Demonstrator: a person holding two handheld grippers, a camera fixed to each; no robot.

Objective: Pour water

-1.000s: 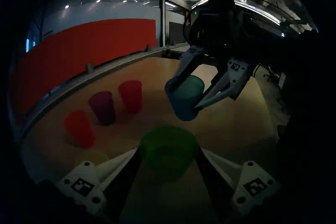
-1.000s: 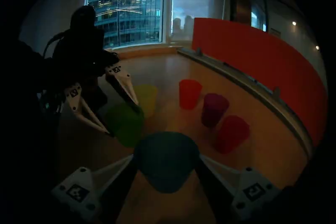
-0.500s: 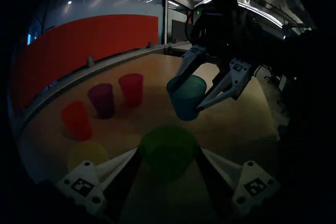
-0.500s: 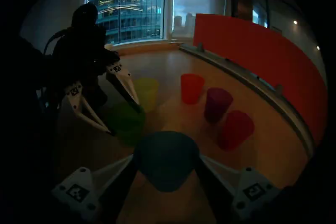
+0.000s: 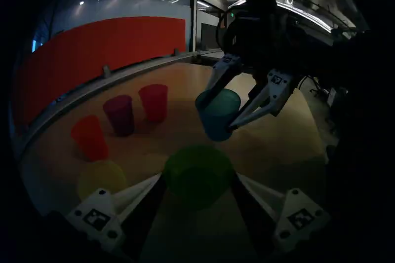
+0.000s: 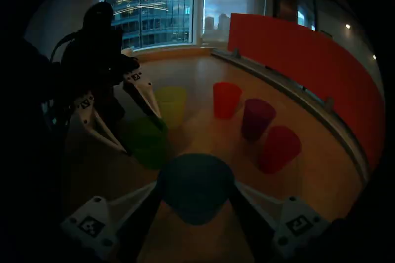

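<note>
In the left gripper view my left gripper (image 5: 197, 186) is shut on a green cup (image 5: 198, 176), held above the wooden table (image 5: 276, 139). Across from it, the right gripper (image 5: 219, 117) holds a teal cup (image 5: 217, 115) in the air. In the right gripper view my right gripper (image 6: 195, 191) is shut on that teal cup (image 6: 195, 186). Farther left, the left gripper (image 6: 143, 137) grips the green cup (image 6: 145, 139) between its white fingers (image 6: 96, 127). Both cups look upright. A dark figure stands behind each far gripper.
Several cups stand on the table: yellow (image 5: 102, 179), orange-red (image 5: 89, 137), purple (image 5: 119, 115) and red (image 5: 154, 103); in the right gripper view yellow (image 6: 171, 106), red (image 6: 225, 99), purple (image 6: 256, 119), red (image 6: 278, 148). A red partition (image 6: 306, 65) runs along the table's edge.
Both grippers have shifted slightly while keeping hold of their cups. The yellow cup shows more fully in the left gripper view. The standing cups have not moved.
</note>
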